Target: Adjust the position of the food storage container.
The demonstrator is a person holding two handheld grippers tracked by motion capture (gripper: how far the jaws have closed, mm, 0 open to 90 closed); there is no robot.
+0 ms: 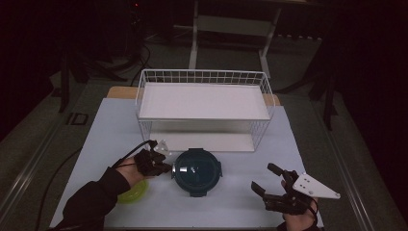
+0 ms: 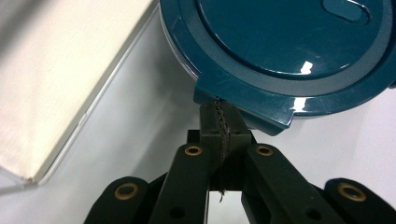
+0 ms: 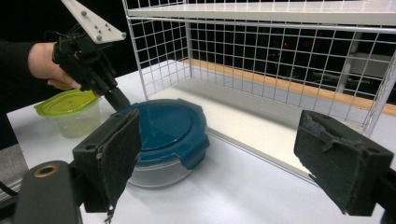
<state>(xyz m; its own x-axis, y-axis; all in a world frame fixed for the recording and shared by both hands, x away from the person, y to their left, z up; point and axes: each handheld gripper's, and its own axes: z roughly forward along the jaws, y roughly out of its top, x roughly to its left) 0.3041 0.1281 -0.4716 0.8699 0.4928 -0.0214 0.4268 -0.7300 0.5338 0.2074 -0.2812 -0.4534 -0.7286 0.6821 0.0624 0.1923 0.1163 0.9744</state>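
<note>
L tongs (image 1: 163, 167): jaws pressed together, tips right at a clip tab of the teal lid (image 1: 196, 169); the left gripper view shows the pads meeting just under the tab, nothing visible between them. Lid sits on a round clear tub (image 3: 154, 173), directly ahead of L tongs, resting on the bench (image 1: 231, 202). Green-lidded tub (image 1: 132, 192) lies under the L hand (image 1: 129, 171), behind L tongs. R tongs (image 1: 268, 184): jaws spread wide, nothing between, well apart from the teal lid and to its right. Wire rack (image 1: 204, 108) stands beyond both tongs, just past the teal tub.
</note>
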